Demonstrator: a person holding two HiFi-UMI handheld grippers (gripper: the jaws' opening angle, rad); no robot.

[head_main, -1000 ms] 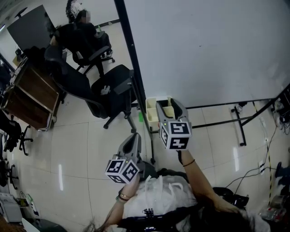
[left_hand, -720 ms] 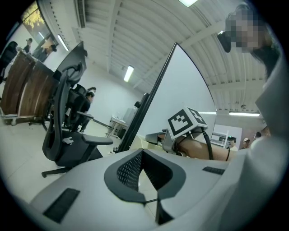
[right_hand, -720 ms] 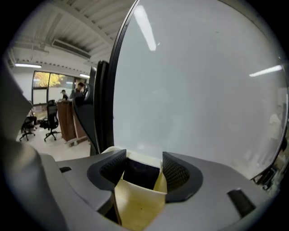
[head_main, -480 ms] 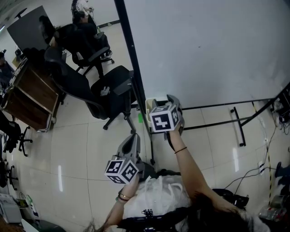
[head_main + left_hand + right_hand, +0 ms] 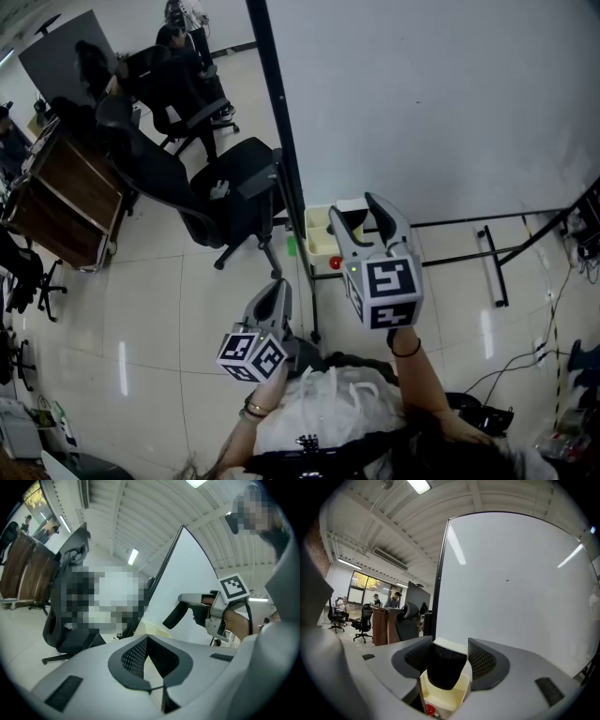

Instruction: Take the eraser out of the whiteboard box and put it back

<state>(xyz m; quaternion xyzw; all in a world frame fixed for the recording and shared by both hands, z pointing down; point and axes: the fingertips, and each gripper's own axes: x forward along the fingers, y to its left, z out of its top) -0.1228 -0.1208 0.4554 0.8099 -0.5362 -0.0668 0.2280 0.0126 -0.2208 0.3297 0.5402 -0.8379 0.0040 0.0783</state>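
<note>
My right gripper [image 5: 446, 657] is raised just above the cream whiteboard box [image 5: 440, 696], which hangs at the whiteboard's [image 5: 422, 94] lower left corner. The black eraser [image 5: 443, 670] with a white back sits between its jaws, which are closing on it and hold it clear of the box. In the left gripper view the eraser [image 5: 176, 616] sticks out dark from the right gripper's tip. In the head view the box [image 5: 319, 234] lies under the right gripper [image 5: 368, 214]. My left gripper [image 5: 277, 289] hangs lower and to the left, shut on nothing.
A small red object [image 5: 430, 709] lies in the bottom of the box. The whiteboard's black frame post [image 5: 281, 169] runs down beside the box. Black office chairs [image 5: 220, 192] and a wooden desk [image 5: 66, 187] stand to the left. Cables trail on the floor at the right.
The right gripper reached forward and down to the box half a second ago and has now come up and back with the eraser between its jaws. The left gripper has not moved.
</note>
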